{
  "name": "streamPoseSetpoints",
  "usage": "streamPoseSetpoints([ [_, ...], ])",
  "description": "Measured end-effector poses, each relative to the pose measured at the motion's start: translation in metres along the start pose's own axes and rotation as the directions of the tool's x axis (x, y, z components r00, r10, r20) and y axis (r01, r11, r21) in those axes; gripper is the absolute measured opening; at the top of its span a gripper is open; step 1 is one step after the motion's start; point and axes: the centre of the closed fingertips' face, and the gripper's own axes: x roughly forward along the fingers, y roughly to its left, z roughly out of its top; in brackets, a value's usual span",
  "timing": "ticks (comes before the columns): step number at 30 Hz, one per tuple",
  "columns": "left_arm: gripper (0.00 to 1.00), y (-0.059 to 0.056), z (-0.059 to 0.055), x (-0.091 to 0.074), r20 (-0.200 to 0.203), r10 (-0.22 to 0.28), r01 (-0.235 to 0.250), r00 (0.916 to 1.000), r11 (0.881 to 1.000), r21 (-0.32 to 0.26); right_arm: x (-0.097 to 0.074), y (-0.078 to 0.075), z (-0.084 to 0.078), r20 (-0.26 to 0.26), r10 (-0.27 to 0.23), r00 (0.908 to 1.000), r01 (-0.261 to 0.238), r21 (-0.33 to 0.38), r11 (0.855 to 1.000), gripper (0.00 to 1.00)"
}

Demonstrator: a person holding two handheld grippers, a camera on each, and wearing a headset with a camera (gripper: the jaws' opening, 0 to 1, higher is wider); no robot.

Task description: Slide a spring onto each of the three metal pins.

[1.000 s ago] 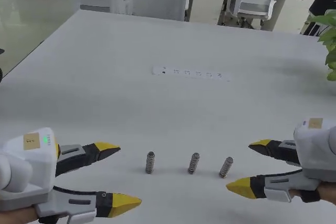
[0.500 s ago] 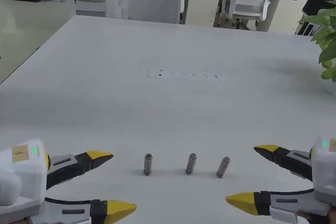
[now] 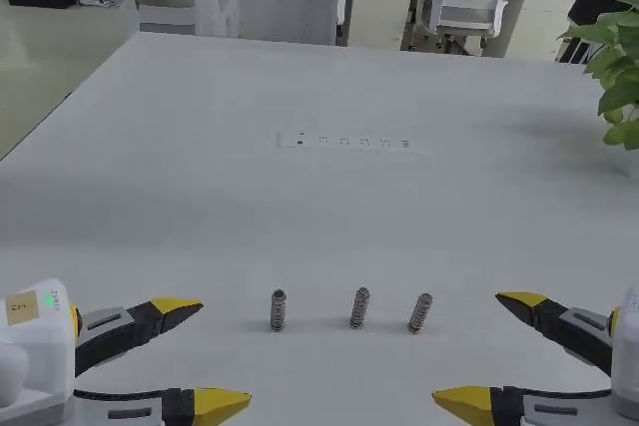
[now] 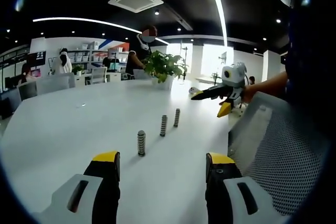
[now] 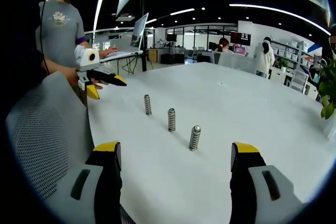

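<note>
The white table [image 3: 300, 197] ran wide through an open office, with a power strip [image 3: 344, 141] lying far ahead and a plant [image 3: 619, 67] at the right edge. My left gripper [image 3: 220, 354] hovered low over the near edge, its yellow-tipped jaws spread wide with nothing between them. My right gripper [image 3: 470, 349] mirrored it on the other side, just as wide and just as empty. Between the two, apart from both, stood a row: the left spring [image 3: 278, 310], the middle spring [image 3: 359, 308] and the right spring [image 3: 420, 313], the last leaning a little. Each stood on end unaided. In the right gripper view the rounded top of a pin [image 5: 196, 128] showed at the crown of the nearest coil; the rest was hidden inside the coils. I saw no loose spring and no bare pin, so I judged all three sleeved and nothing left to fit.
</note>
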Motion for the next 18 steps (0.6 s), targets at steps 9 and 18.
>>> streamPoseSetpoints([
  [9,0.62,-0.0002,-0.0037,0.0018,-0.011,0.0,0.0,0.9999,1.0,-0.002,-0.001,0.0012,-0.0027,0.005,-0.014,0.9999,0.014,0.016,1.0,0.85],
  [18,0.62,-0.0003,-0.0016,0.0012,-0.003,0.007,-0.007,1.0,1.0,-0.006,-0.0013,-0.0003,0.0012,0.009,-0.021,0.9997,0.021,0.012,1.0,0.85],
])
